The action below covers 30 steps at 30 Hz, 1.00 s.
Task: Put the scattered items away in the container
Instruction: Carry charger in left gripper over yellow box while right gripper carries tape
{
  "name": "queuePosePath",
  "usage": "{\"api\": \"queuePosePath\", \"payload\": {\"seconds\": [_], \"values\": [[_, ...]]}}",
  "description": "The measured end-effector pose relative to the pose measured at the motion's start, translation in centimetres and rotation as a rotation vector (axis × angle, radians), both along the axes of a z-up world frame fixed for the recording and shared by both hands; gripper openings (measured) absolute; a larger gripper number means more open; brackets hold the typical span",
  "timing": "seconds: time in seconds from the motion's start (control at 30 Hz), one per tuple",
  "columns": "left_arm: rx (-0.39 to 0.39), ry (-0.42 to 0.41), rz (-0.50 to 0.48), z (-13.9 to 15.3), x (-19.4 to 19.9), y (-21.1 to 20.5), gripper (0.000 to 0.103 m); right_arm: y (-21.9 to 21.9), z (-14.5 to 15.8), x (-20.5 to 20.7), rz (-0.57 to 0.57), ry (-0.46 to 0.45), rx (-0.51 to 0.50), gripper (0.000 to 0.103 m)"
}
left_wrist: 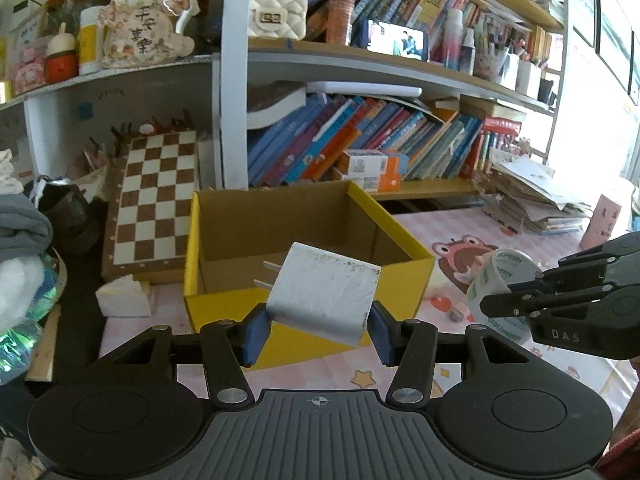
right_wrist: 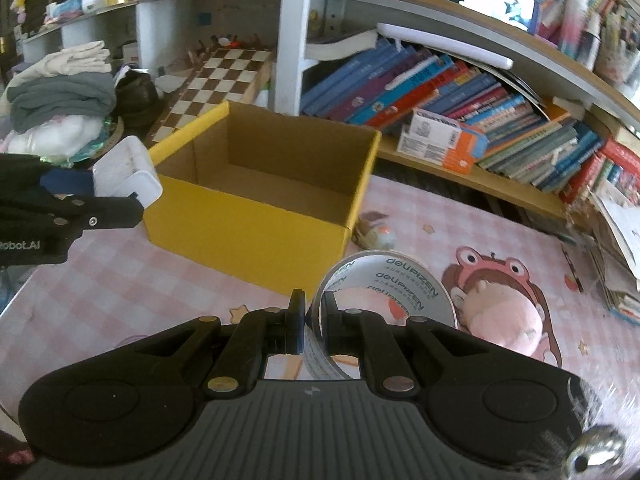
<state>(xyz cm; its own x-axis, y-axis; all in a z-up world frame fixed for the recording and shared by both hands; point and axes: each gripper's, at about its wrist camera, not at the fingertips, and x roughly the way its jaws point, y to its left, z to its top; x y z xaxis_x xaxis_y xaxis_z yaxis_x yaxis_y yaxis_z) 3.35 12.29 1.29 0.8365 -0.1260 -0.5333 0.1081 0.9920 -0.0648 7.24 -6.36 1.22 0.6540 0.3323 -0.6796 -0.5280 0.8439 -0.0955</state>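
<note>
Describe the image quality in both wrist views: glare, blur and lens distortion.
Left wrist view: the window at the right edge is blown out to white, and the shelf boards bow strongly from the fisheye; the white charger is fairly sharp. Right wrist view: the phone screen glares, the bottom right corner smears into blur, and the tape roll stays legible.

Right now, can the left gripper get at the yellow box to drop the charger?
Probably yes. The left gripper holds the charger right before the box, whose top is open, with nothing between.
</note>
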Motion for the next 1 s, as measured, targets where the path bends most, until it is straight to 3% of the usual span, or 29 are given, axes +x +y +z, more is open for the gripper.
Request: {"api": "queuePosePath", "payload": {"seconds": [0.63, 1.0], "values": [[0.039, -0.064, 0.019, 1.3, 2.7, 2.0, 0.051, 4.4, 2.4, 3.2, 0.112, -0.064, 0.005, 0.008], [-0.025, -0.061, 0.003, 1.8, 4.8, 2.8, 0.051, 5.8, 2.9, 5.8, 0.141, -0.045, 0.022, 0.008]]}}
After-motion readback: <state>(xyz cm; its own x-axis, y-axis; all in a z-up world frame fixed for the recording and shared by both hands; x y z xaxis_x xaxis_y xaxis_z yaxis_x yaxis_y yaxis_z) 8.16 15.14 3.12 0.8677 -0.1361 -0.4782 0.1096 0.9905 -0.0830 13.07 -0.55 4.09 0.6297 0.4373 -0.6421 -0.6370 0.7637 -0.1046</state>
